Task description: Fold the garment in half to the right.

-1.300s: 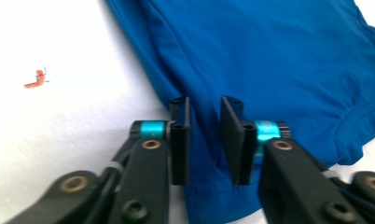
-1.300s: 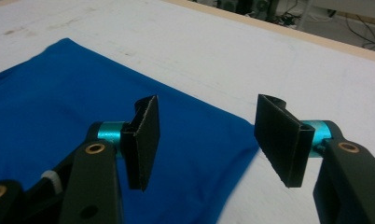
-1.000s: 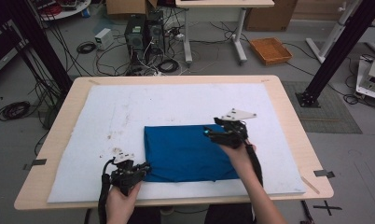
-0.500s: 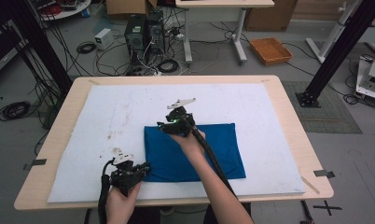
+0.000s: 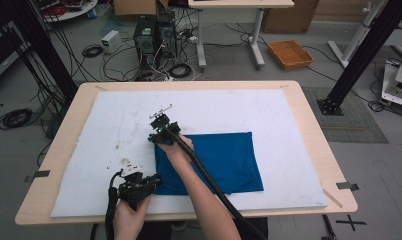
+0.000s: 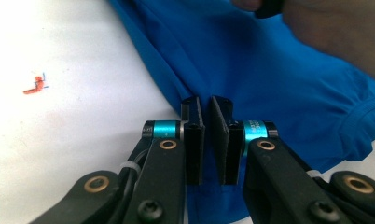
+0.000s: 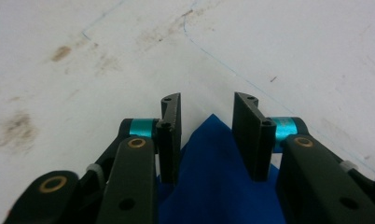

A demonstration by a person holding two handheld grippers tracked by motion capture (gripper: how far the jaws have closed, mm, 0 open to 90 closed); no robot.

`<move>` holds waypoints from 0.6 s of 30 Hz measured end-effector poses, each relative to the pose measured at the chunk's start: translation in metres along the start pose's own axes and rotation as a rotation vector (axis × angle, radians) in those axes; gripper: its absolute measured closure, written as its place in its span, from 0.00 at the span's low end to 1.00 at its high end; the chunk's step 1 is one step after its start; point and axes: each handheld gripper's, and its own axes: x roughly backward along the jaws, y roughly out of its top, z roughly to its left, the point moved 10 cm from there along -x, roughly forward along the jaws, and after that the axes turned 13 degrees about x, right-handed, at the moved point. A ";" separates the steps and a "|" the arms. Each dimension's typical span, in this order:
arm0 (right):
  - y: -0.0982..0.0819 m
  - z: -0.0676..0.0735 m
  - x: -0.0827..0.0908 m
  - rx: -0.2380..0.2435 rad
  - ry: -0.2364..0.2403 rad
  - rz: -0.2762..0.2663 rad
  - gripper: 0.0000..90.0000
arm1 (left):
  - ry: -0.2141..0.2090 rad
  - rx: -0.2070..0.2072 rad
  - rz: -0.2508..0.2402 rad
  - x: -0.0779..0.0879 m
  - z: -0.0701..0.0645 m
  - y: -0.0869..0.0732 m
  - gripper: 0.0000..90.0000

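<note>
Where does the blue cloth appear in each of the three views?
High view: the blue cloth lies right of centre on the white mat.
Left gripper view: the cloth covers the upper right, its edge between the jaws.
Right gripper view: a cloth corner rises at bottom centre, between the jaws.
Shared landmark: the stained white mat under the cloth.

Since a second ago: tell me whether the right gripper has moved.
Yes. The right gripper has crossed from the blue cloth's far right corner to its far left corner, judged against the table's edge, jaws just closing around the cloth.
</note>
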 end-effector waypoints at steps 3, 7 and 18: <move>0.001 -0.001 -0.007 0.028 -0.032 0.018 0.75 | 0.000 -0.004 -0.001 0.000 0.000 0.000 0.92; 0.000 -0.002 -0.012 0.050 -0.050 0.032 0.81 | 0.002 -0.006 0.001 0.000 0.000 0.000 0.92; 0.016 -0.006 0.016 0.022 -0.020 -0.088 0.97 | -0.022 -0.036 -0.029 0.005 -0.005 0.001 0.93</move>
